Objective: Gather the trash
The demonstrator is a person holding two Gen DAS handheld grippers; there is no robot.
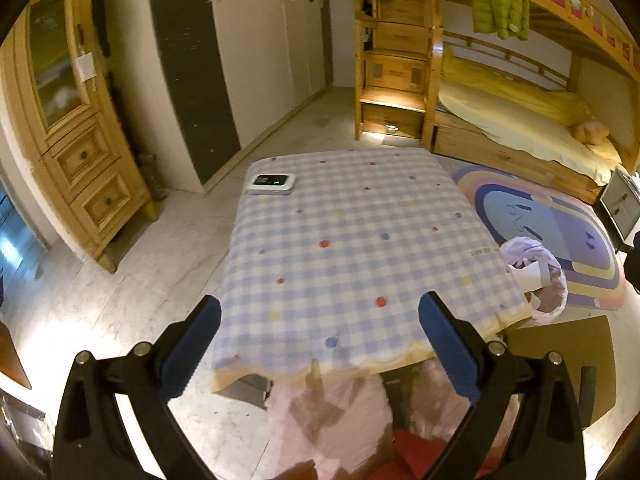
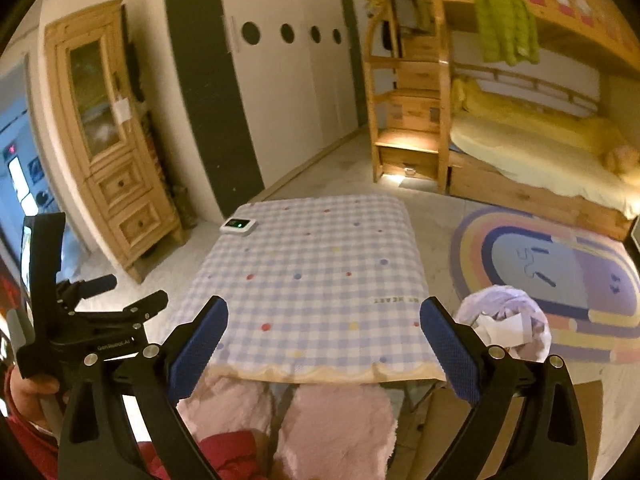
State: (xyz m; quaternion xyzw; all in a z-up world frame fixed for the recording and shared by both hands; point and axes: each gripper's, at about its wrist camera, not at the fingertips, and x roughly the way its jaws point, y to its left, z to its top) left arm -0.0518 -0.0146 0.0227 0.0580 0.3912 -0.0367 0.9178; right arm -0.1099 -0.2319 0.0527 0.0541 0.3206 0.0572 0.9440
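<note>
**Both grippers empty above the near desk edge**

The left gripper (image 1: 320,344) and the right gripper (image 2: 324,346) hover with fingers spread wide, holding nothing. "GenRobot.AI" is printed on the left gripper's body in the right wrist view. The checked cloth on the desk (image 2: 312,280) carries partly legible lettering ending "HEART". A trash bag (image 2: 506,322) of crumpled paper sits just beside the desk's near right corner. A small white device (image 2: 238,225) lies at the far left corner.

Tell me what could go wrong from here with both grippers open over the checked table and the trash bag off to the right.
1. The trash bag sits past the table's right edge, lined with crumpled paper; a careless grab might tip it or spill paper.
2. The small white device on the far left corner could be mistaken for trash.
3. The left gripper and right gripper hang close together and might collide.
</note>
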